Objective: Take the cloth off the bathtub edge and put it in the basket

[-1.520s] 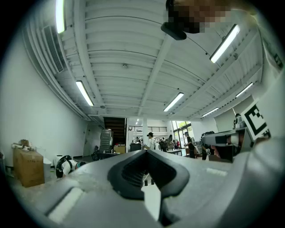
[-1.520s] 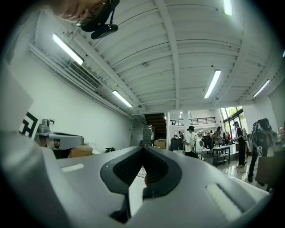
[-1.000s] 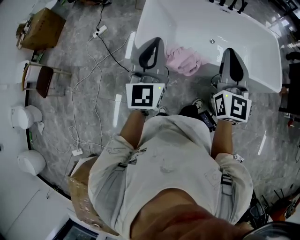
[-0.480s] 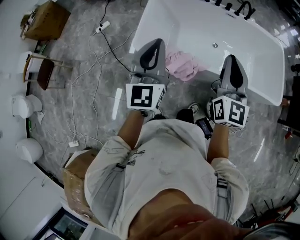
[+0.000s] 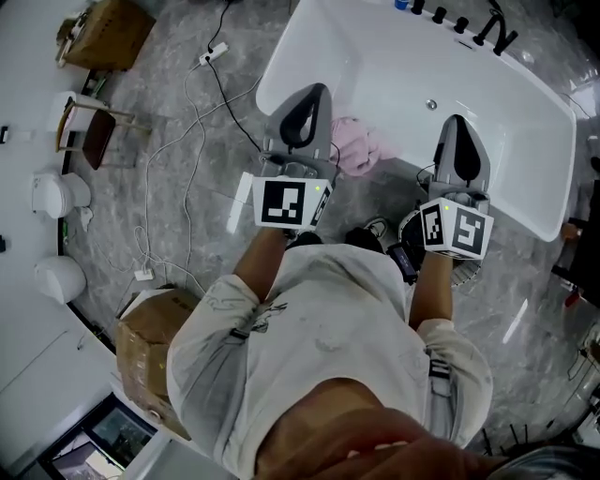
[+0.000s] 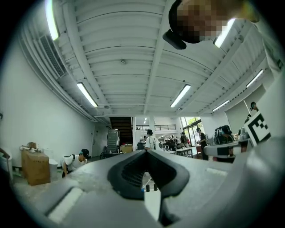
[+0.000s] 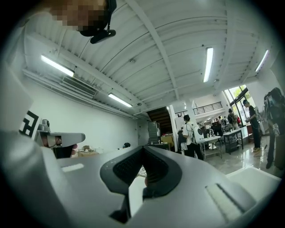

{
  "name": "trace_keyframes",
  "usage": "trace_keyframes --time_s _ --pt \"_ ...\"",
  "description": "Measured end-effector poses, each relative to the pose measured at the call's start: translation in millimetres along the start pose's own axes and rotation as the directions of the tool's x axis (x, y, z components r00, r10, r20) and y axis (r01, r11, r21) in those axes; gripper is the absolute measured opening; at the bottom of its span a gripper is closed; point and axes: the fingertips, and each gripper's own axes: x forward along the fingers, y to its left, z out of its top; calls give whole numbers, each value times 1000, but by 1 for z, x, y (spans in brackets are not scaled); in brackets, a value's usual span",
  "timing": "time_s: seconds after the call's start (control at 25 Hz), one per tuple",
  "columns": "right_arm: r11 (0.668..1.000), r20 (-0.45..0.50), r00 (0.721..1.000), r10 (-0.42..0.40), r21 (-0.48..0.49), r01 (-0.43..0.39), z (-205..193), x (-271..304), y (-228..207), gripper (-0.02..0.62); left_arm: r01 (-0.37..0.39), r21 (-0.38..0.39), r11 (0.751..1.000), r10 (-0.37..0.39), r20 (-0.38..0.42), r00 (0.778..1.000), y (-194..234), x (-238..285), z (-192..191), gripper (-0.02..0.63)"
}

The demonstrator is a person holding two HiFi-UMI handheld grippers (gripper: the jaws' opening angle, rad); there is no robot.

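- Pink cloth lies bunched on the near rim of the white bathtub, draped over the edge towards the floor
- In the head view the cloth shows between the two grippers, just beside the left one and well apart from the right one
- The left gripper is held out over the near left corner of the bathtub; its own view shows the jaws closed together at the tips with nothing between them
- The right gripper reaches over the near rim further right; its jaws are also pressed together and empty
- Both gripper views look out level across a big white room with strip lights on the ceiling and people standing far off
- Dark taps stand in a row on the far rim of the bathtub
- The floor is grey marble, with a white cable trailing across it left of the bathtub
- A cardboard box sits by the person's left side, and a chair stands further off to the left
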Motion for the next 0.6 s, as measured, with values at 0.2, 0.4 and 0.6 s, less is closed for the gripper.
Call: trace_keyframes --time_s 0.2,0.4,0.6 --pt "998 -6 999 42 38 -42 -5 12 -30 3 -41 3 999 41 -6 999 -22 19 -2 2" --pt "996 -15 998 65 60 -64 -13 20 -48 3 -52 21 998 52 -26 998 -34 31 -10 2" --pt "998 -20 999 46 49 -45 -19 43 -43 3 -39 13 999 39 -21 999 -16 48 -15 2"
